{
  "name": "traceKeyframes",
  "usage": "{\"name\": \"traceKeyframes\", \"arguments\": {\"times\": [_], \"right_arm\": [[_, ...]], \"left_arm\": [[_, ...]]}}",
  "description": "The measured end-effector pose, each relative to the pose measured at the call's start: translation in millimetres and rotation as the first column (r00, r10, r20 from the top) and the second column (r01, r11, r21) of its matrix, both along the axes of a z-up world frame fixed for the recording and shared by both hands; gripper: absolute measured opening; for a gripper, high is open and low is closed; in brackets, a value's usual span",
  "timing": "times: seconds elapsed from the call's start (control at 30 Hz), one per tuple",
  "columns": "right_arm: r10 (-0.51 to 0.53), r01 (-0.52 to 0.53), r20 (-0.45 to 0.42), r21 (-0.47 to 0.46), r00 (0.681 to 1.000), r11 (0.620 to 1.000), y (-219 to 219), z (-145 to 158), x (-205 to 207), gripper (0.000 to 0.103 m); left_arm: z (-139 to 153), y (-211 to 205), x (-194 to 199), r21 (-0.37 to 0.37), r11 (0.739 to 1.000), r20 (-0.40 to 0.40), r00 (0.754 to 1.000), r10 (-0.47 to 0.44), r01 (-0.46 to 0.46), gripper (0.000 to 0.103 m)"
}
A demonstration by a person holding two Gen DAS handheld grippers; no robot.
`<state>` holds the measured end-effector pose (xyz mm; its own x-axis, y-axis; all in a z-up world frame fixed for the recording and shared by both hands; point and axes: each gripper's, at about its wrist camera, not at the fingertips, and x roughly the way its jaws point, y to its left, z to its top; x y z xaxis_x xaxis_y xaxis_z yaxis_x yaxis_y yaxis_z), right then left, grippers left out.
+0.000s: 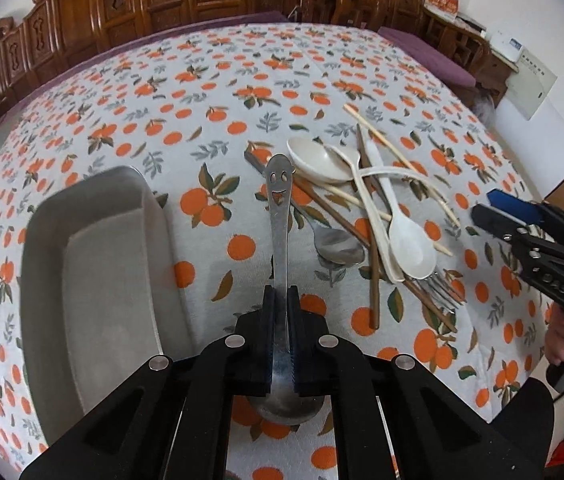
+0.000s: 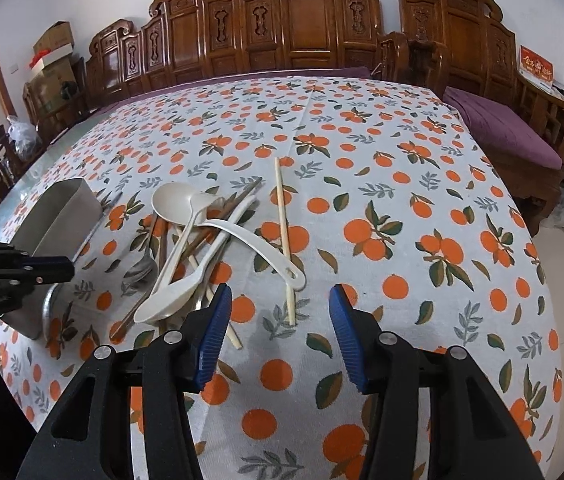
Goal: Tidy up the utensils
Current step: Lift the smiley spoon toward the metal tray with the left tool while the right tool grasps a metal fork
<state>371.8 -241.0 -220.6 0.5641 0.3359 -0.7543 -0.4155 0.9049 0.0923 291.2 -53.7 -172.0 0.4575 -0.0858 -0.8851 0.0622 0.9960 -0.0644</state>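
Note:
My left gripper is shut on a metal spoon with a smiley-face handle; the handle points away and the bowl shows below the fingers. A grey metal tray lies just left of it. To the right is a pile of utensils: white plastic spoons, a second metal spoon, a fork, brown chopsticks and pale chopsticks. My right gripper stands open with blue pads, low over the cloth beside the white spoons; nothing is between its fingers. A pale chopstick lies just ahead.
The table carries an orange-print cloth. Carved wooden benches with a purple cushion ring the far and right sides. The tray and my left gripper sit at the left edge of the right wrist view. A hand holds the right gripper.

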Motion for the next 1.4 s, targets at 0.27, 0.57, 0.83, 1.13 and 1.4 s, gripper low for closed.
{"name": "traceKeyframes", "arguments": {"times": [0.27,0.57,0.83,1.13,1.4], "right_arm": [[0.038,-0.037,-0.007,0.049,0.999,0.998,35,8,4,0.051],[0.073,-0.067,-0.080,0.069,0.994,0.995,88,-7,31,0.036],[0.058,-0.057,-0.137,0.007,0.989,0.998,100,-22,41,0.016],[0.072,-0.067,-0.125,0.047,0.990,0.997,95,-4,29,0.009],[0.106,-0.101,-0.070,0.074,0.992,0.992,100,30,12,0.009]], "left_arm": [[15,3,-11,-0.012,1.000,0.047,0.999,-0.011,0.011,0.005],[35,14,-24,-0.036,0.999,0.089,0.996,-0.016,0.019,0.005],[52,22,-29,-0.045,0.999,0.125,0.992,-0.018,0.024,0.005],[59,35,-34,-0.045,0.999,0.145,0.989,-0.004,0.011,0.005],[60,66,-38,-0.033,0.999,0.150,0.988,0.038,-0.033,0.005]]}}
